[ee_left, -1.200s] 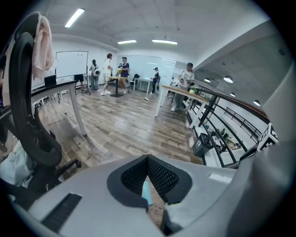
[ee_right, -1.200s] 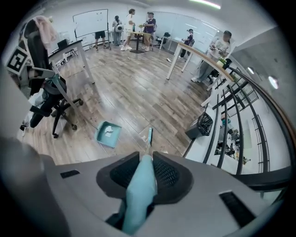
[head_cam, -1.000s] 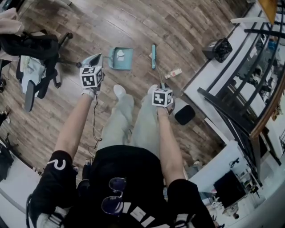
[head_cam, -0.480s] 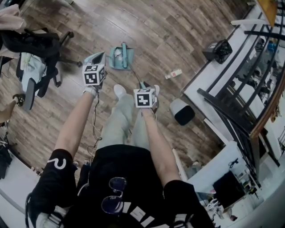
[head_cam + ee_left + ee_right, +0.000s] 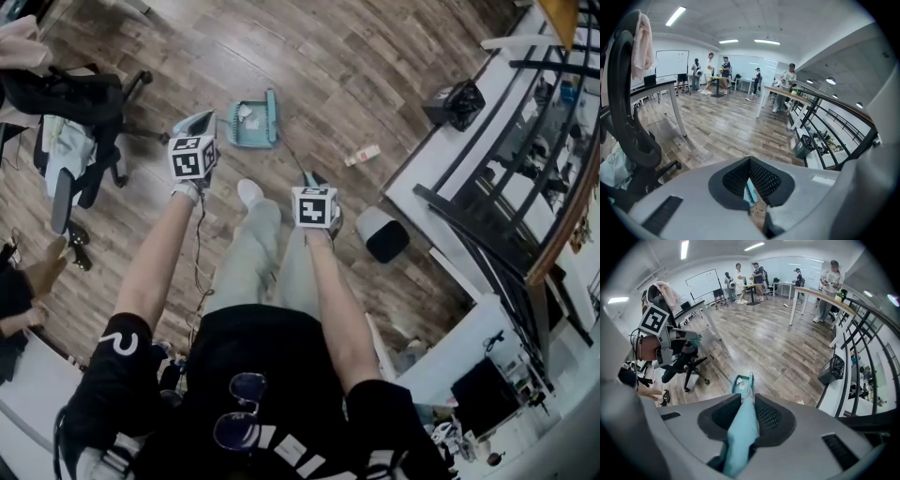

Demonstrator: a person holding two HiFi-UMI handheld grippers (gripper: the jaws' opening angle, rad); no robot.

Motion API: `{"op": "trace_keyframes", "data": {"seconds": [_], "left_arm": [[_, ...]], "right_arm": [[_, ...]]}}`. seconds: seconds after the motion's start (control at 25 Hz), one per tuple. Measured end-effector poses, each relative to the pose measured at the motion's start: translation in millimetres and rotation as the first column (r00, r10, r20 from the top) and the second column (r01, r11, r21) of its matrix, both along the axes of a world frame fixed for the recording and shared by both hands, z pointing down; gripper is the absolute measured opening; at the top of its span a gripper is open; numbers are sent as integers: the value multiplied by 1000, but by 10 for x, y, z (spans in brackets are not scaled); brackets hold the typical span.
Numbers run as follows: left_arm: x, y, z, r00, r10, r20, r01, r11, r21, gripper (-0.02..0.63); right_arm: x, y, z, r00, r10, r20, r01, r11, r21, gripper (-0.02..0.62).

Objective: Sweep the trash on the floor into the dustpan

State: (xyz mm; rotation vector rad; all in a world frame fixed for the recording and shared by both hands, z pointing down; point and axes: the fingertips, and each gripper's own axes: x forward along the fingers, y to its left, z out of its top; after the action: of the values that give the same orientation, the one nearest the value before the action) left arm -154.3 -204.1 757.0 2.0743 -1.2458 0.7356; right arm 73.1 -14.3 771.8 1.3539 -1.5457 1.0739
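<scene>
Teal broom handle between fingers

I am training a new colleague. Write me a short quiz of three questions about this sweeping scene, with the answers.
1. True or false: the dustpan is empty.
2. The right gripper has its fingers shut on: A) the broom handle; B) a chair; C) nothing.
3. In the head view, what lies on the floor to the right of the broom head?

Key: 1 false, a white scrap lies in it; 2 A; 3 a small piece of trash.
</scene>
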Motion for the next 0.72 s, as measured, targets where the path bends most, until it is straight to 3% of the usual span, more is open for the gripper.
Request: {"op": "trace_keyframes", "data": {"seconds": [0.4, 0.56, 0.72], "left_arm": [[12, 4, 3, 1000, -5, 21, 4, 1000, 8, 0], [19, 32, -11, 998, -10, 61, 10, 1000, 9, -2], [279, 36, -86, 997, 45, 65, -47, 999, 27, -2]], "right_arm": [[736, 156, -25, 988, 148, -40, -147, 989, 29, 86], [1166, 272, -126, 970, 231, -74, -227, 972, 54, 86], [1626, 424, -248, 939, 328, -104, -321, 944, 78, 85]]}}
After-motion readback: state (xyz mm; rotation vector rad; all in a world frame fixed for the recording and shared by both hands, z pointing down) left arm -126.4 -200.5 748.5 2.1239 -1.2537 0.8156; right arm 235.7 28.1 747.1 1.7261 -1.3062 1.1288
